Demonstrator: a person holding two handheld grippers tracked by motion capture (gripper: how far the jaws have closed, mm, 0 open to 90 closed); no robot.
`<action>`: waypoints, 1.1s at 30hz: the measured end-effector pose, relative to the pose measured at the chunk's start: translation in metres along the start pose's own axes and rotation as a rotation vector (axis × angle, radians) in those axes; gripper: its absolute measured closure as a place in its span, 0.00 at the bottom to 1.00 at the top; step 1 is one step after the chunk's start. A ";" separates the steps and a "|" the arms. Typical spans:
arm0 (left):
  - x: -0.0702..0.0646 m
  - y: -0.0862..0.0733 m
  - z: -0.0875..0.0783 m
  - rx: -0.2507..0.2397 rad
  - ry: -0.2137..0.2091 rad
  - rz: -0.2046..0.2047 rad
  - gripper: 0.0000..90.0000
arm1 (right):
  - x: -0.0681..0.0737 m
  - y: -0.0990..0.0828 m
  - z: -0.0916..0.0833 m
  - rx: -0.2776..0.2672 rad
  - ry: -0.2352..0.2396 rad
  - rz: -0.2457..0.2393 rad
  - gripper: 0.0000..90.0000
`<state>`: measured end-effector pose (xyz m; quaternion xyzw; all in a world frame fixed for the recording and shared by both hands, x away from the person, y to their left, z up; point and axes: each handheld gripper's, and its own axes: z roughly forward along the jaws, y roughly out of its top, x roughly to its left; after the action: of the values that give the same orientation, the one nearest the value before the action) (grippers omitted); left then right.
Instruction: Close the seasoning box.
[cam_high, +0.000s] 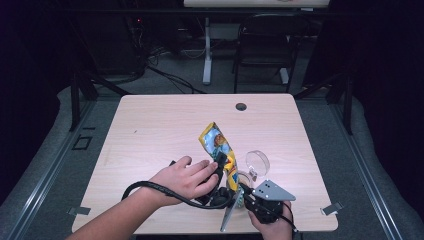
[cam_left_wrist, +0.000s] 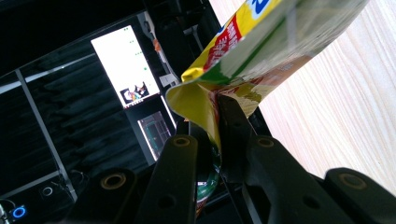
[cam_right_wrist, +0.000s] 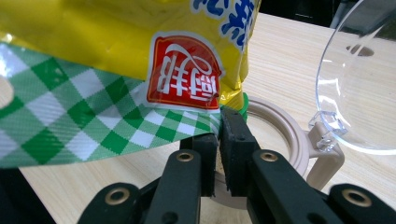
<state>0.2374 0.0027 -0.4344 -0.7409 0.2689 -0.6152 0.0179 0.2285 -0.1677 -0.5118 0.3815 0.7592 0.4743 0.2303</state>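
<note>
- Grippers at work on a snack bag (cam_high: 218, 145): at the near edge of a pale wooden table (cam_high: 150, 130), a person holds a two-jaw tool in each hand, and both tools meet at the bag's lower end.
- Left gripper (cam_left_wrist: 218, 109), with the left hand (cam_high: 185, 177) laid over it, is clenched on the bag's yellow edge; in the left gripper view the foil is pinched between the black jaws and the bag rises up and away beyond their tips.
- Right gripper (cam_right_wrist: 219, 122), carried by the right hand (cam_high: 272, 227) and topped with a grey three-cornered plate (cam_high: 272, 191), grips the bag's green-and-white checked hem; the jaws are pressed together on the foil just below a red label (cam_right_wrist: 184, 72).
- Beyond the right gripper's tips, just under the bag, sits a round container with a beige rim (cam_right_wrist: 289, 133); its clear lid (cam_right_wrist: 359, 79) stands hinged open to the right of the jaws.
- In the high view, the bag slants from the two grippers up toward the middle of the table, with the clear lid (cam_high: 257, 161) just to its right.
- A black cable (cam_high: 150, 189) loops from the left gripper back over the person's left forearm.
</note>
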 end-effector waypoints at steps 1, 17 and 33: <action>0.000 0.000 0.000 -0.001 0.002 -0.001 0.95 | 0.000 0.000 0.000 -0.004 0.000 -0.004 0.95; 0.000 0.002 0.001 -0.003 -0.002 0.000 0.95 | -0.002 0.000 -0.002 0.004 -0.005 0.002 0.96; 0.000 0.006 -0.001 -0.018 0.015 0.011 0.95 | -0.002 -0.002 -0.004 0.019 0.000 0.008 0.97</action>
<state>0.2345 -0.0024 -0.4369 -0.7350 0.2784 -0.6182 0.0126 0.2263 -0.1720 -0.5115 0.3869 0.7622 0.4679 0.2247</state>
